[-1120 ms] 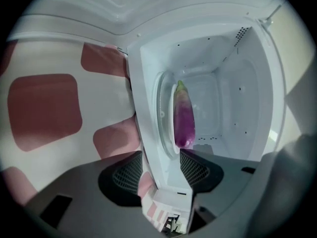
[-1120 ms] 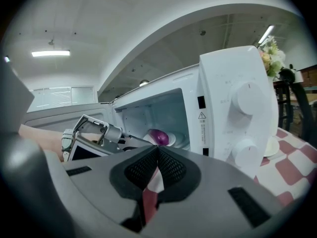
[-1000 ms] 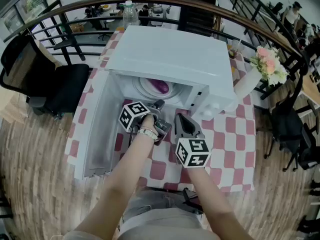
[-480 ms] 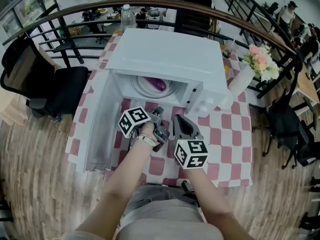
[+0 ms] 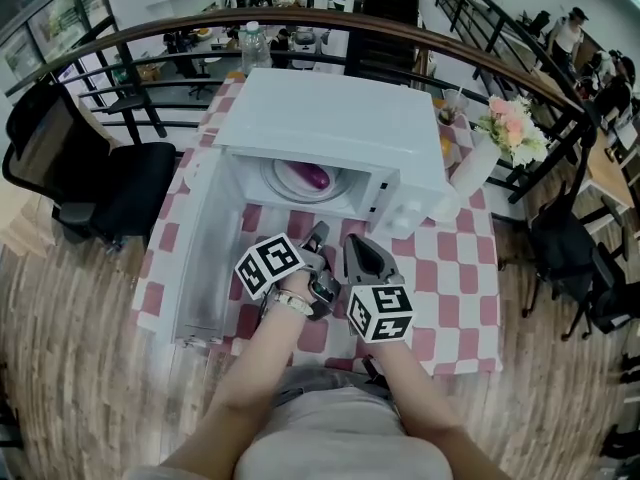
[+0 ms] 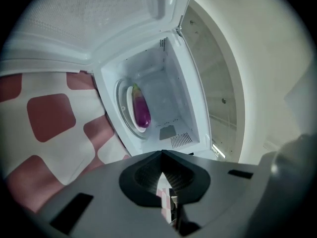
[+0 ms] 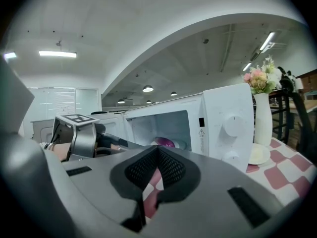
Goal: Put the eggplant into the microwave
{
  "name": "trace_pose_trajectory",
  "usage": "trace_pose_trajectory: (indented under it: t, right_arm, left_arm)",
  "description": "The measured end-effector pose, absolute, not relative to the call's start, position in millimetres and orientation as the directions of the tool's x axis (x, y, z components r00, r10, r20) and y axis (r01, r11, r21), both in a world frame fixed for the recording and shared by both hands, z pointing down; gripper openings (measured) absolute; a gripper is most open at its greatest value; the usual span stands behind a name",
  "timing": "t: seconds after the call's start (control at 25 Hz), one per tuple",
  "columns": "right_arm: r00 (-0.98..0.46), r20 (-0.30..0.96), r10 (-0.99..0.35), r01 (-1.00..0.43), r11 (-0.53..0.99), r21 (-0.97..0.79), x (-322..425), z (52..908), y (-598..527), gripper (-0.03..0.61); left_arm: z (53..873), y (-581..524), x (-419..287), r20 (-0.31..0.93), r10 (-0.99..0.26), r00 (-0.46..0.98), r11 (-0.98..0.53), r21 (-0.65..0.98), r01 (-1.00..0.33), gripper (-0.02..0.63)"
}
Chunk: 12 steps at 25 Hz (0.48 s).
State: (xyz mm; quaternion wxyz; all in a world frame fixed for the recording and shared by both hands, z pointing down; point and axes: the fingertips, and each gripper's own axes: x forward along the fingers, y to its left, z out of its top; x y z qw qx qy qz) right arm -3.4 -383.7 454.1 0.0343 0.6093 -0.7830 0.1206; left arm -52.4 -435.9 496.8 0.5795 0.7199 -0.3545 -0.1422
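Head view first: the eggplant (image 5: 314, 176) is already inside the microwave (image 5: 340, 118), lying on the turntable plate (image 5: 285, 180). The door (image 5: 205, 258) hangs wide open out to the left. Both hands are in front of the opening, over the checkered bench (image 5: 450, 278). Compared with a second ago, the left tongs (image 5: 318, 236) have backed off from the mouth of the oven and come up a bit. The right tongs (image 5: 358, 251) sit just beside them and haven't shifted much.

Left gripper view: this one's rolled over, so the microwave looks tipped on its side. You can still see straight into the cavity, and the purple eggplant is on the plate, well clear of the tongs. The jaws are pressed together with nothing in them; they were wide a second ago and have closed up since.

Right gripper view: jaws also together, holding nothing. Past them is the open cavity with the eggplant showing inside, the left tongs off to the left, and a vase (image 7: 261, 113) of flowers beside the microwave.

My read: the drop-off is done and the hands are out. The only thing left, if anything, would be swinging that door closed.
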Motion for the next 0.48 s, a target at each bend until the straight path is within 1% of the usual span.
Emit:
trace_pose_trajectory:
  t: [0.24, 0.48]
  right_arm:
    - [-0.238, 0.195, -0.952, -0.969, 0.217, -0.121, -1.0, 451.7, -380.8, 0.025]
    - [-0.229, 0.201, -0.953, -0.972, 0.213, -0.097, -2.6, 455.7, -377.3, 0.025]
  left_arm:
    - [480.9, -428.3, -54.3, 0.140, -0.691, 0.709, -0.220, 0.894, -0.390, 0.003]
    - [466.1, -423.1, -53.2, 0.112, -0.701, 0.704, -0.388, 0.769, -0.508, 0.003]
